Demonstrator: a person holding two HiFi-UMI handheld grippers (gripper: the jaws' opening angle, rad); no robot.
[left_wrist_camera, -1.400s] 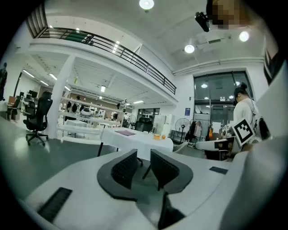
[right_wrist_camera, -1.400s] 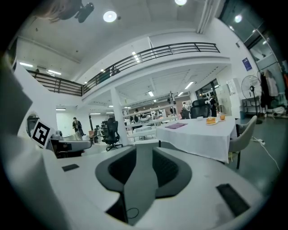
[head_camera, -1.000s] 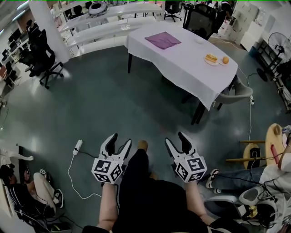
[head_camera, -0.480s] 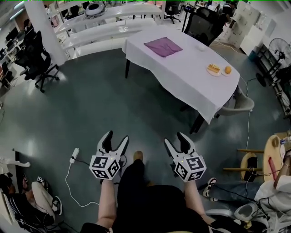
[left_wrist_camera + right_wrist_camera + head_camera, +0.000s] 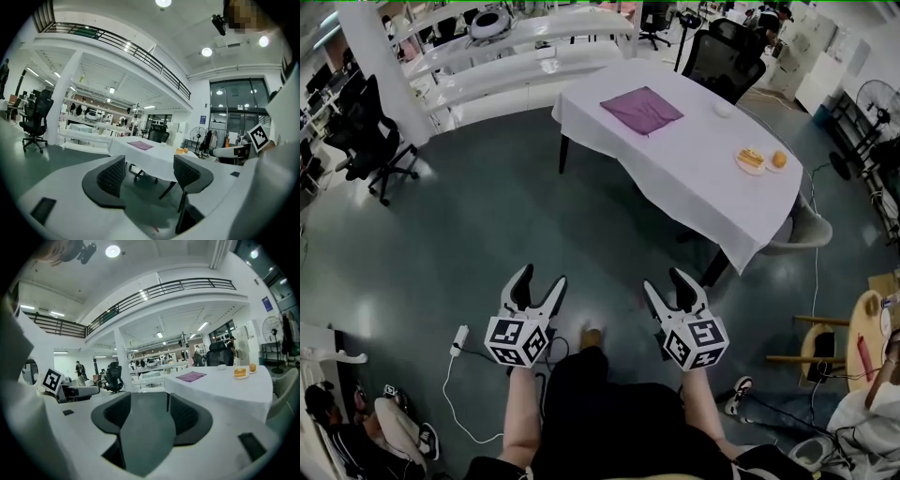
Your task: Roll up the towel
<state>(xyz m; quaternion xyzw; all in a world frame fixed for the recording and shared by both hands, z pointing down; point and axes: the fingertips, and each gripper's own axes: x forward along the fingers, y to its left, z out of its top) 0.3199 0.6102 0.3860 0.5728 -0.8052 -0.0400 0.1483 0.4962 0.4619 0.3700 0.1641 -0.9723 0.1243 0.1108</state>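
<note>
My left gripper (image 5: 540, 278) has just been opening and now stands wide, with nothing between its jaws; my right gripper (image 5: 665, 281) is parted too, and empty; both hang side by side over the floor (image 5: 487, 225); the purple towel (image 5: 641, 109) lies flat near the far end of the white table (image 5: 703, 169), well apart from both.

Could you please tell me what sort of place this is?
Probably a large open-plan office or lab hall: black office chairs, long white workbenches, and a railed mezzanine overhead.
</note>
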